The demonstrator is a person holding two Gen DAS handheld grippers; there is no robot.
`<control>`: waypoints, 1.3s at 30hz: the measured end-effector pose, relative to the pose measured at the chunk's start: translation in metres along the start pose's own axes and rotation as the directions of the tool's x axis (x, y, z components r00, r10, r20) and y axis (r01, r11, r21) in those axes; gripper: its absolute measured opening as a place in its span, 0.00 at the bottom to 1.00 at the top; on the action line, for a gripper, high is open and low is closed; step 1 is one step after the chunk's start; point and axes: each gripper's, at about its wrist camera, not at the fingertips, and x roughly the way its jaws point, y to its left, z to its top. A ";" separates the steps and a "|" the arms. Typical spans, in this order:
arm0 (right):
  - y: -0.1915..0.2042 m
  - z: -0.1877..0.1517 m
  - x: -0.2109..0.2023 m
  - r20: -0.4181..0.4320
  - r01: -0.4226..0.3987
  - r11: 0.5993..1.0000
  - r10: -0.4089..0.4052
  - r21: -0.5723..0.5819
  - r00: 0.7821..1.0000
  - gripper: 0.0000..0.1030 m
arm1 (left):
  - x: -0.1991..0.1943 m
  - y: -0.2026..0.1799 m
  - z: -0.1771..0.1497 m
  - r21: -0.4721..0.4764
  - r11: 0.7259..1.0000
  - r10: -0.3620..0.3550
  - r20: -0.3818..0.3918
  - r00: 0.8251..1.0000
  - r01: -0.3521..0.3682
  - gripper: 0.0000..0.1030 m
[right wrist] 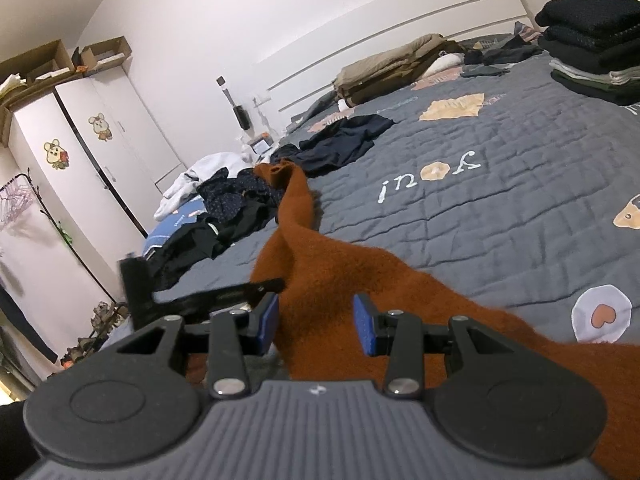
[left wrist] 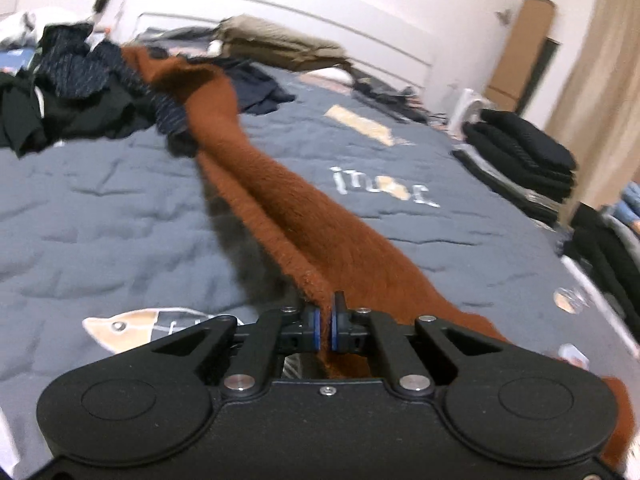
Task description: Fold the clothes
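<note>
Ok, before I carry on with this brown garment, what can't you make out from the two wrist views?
- Brown garment: its near end drops behind the left tool; left view.
- Its far end is tangled in the dark clothes pile, so its shape is unclear.
- Right tool: open around the cloth; contact unclear.
- Folded stack: cut off by the frame edge.

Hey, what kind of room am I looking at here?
Most likely a bedroom: a bed with a grey quilt, a white wardrobe by the wall, and a stack of folded clothes on the bed.
</note>
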 end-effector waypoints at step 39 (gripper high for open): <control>0.016 0.003 0.005 0.028 -0.043 0.999 0.043 0.002 0.999 0.39 | -0.099 -0.014 -0.031 0.065 0.997 0.049 -0.020 0.999 -0.047 0.51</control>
